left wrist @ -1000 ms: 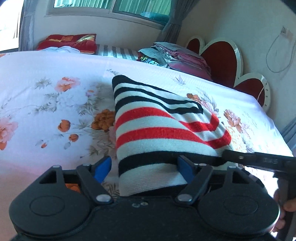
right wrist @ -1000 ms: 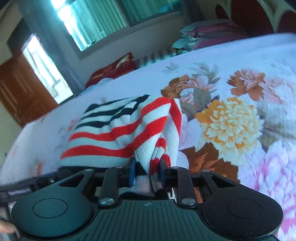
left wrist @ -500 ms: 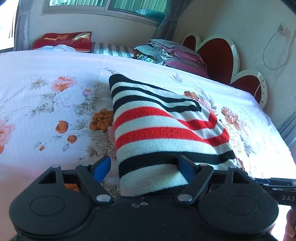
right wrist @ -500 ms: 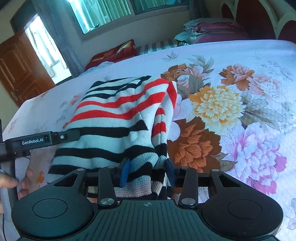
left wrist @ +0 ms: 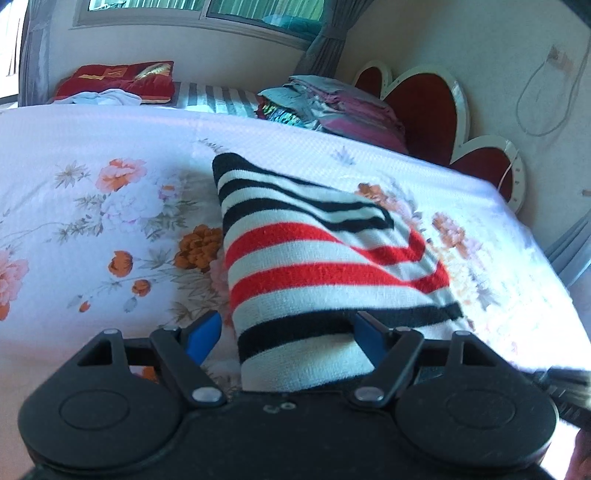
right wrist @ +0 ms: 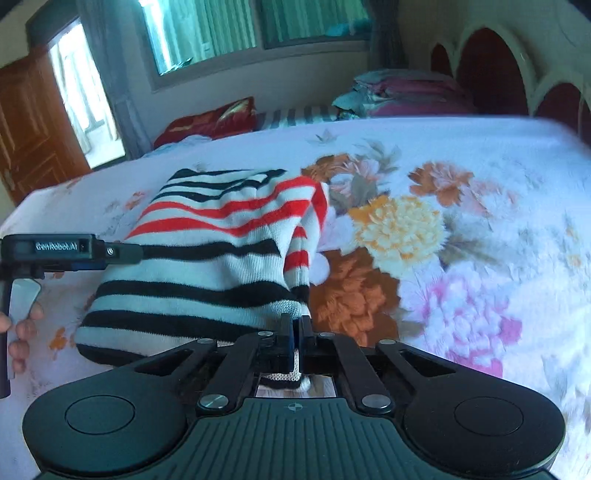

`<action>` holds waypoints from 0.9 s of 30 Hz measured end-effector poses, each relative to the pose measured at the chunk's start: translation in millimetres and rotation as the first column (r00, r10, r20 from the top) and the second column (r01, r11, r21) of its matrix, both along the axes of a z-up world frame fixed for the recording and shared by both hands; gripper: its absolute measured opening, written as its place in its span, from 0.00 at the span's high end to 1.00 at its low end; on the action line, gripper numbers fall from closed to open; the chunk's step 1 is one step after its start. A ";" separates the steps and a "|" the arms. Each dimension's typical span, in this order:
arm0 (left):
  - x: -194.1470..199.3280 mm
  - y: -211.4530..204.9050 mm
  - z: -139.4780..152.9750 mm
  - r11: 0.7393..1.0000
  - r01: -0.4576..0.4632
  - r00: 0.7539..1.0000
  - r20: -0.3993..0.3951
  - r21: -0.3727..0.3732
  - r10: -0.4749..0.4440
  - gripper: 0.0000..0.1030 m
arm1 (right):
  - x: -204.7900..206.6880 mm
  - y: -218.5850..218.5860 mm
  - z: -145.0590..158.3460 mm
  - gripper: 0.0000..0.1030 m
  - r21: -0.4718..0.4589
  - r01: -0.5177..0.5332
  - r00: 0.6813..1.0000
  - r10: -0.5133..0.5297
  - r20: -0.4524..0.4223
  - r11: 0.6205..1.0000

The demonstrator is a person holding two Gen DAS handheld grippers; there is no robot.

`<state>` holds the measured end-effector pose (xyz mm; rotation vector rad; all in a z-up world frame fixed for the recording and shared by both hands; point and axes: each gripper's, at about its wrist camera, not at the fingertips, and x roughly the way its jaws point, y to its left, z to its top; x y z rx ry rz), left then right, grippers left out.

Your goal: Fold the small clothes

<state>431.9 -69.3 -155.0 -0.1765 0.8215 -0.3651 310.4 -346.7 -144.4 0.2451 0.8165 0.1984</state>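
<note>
On my far left I see a wooden door, then a red cushion under the curtained window. The bed sheet, white with orange and pink flowers, fills most of both views. On it lies the striped knit garment, folded, its near end lifted. My left gripper has its blue pads spread wide either side of the near hem, grasping nothing. My right gripper is pinched tight on the garment's near right corner. Further right sit a pile of folded clothes and the red heart-shaped headboard.
</note>
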 end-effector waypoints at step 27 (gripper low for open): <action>71.5 2.6 -6.1 0.993 -0.116 0.993 -0.002 -0.006 0.116 0.24 | 180.9 -30.7 -22.9 0.71 0.341 0.107 0.991 -0.071 -0.116 0.934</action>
